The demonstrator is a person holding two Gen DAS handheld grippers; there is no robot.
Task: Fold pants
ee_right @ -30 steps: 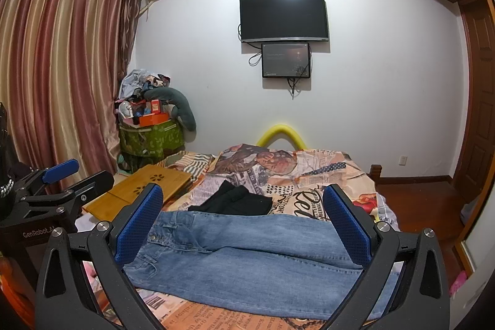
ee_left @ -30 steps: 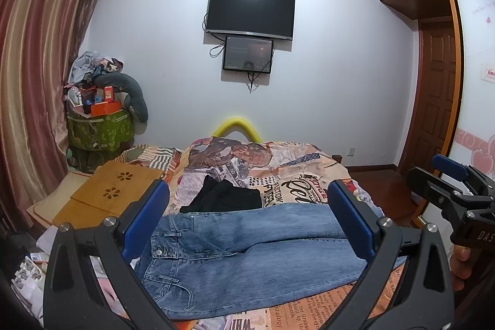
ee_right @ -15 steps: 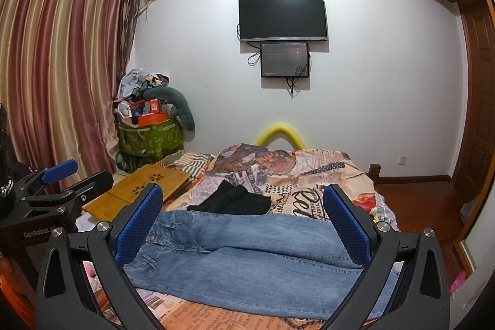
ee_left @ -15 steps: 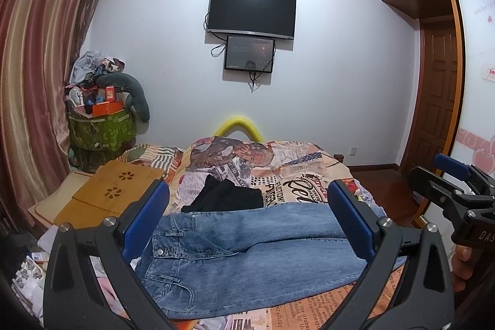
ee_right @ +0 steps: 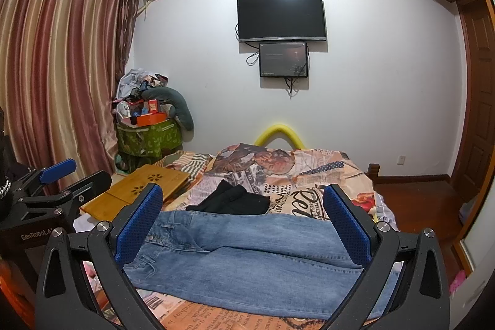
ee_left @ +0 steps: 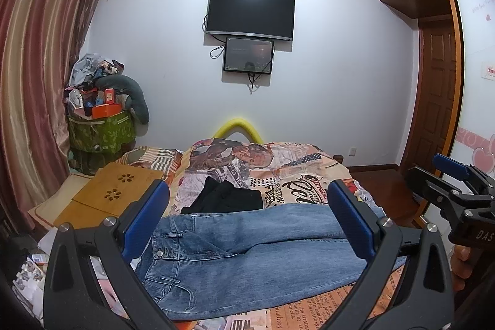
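Note:
Blue jeans lie flat across the near end of the bed, waistband to the left, legs running right; they also show in the right wrist view. My left gripper is open and empty, held above and in front of the jeans. My right gripper is open and empty, likewise above the jeans. The right gripper shows at the right edge of the left wrist view; the left gripper shows at the left edge of the right wrist view.
A folded black garment lies on the patterned bedspread behind the jeans. A wooden lap desk sits at the bed's left. A cluttered green bin, curtains, wall TV and a door at right surround the bed.

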